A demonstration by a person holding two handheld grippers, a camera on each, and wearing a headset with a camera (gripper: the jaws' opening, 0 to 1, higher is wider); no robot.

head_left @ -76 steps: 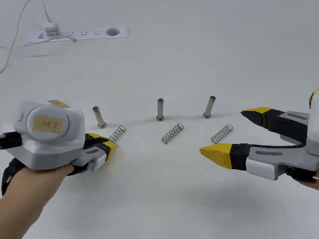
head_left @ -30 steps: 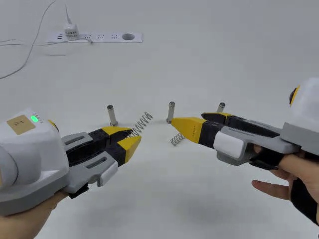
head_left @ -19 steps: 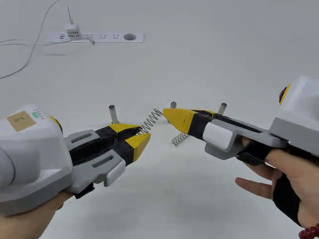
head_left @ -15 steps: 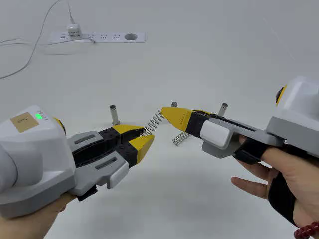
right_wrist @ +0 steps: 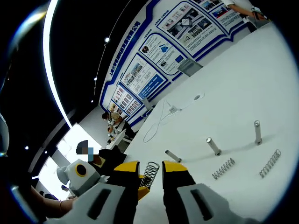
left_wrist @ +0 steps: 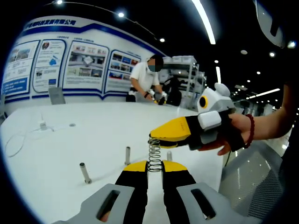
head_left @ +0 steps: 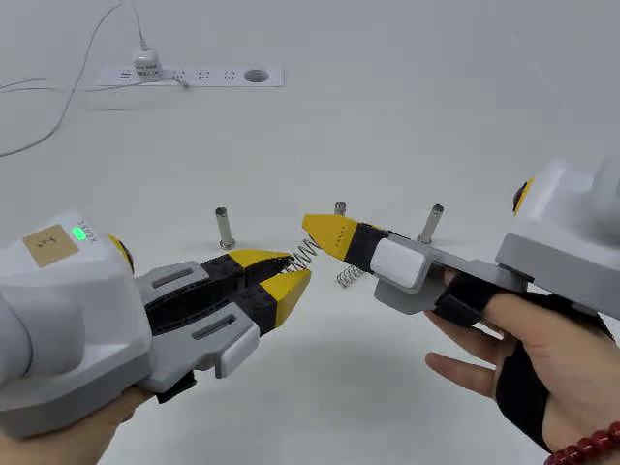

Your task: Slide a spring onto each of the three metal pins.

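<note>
A plain white counter (head_left: 407, 116) carries the work. At its far left lies a white power strip (head_left: 194, 75), with a cable (head_left: 58, 107) trailing off to the left. The gripper views show a bright hall with blue-framed wall posters (left_wrist: 70, 60) and ceiling light strips (left_wrist: 205, 21). A person (left_wrist: 145, 79) stands at another bench far back.

Three metal pins stand upright in a row: the left pin (head_left: 224, 228), middle pin (head_left: 339, 207) and right pin (head_left: 432, 224). The left tool (head_left: 296, 265) is clamped on the near end of a spring (head_left: 304, 254), holding it off the counter, on the near side of the gap between the left and middle pins. The right tool (head_left: 315, 229) meets the spring's far end. In the right gripper view the coil sits between its narrowly parted jaws, but I cannot tell whether they pinch it.

The right tool covers all but the top of the middle pin and part of a loose spring (head_left: 347, 276) lying near it. A second loose spring (right_wrist: 271, 163) lies farther right.

Half a second ago more of the held spring showed between the two tools; their tips are closer now. At 2.5 seconds ago all three springs lay on the counter and the right tool gaped wide.
</note>
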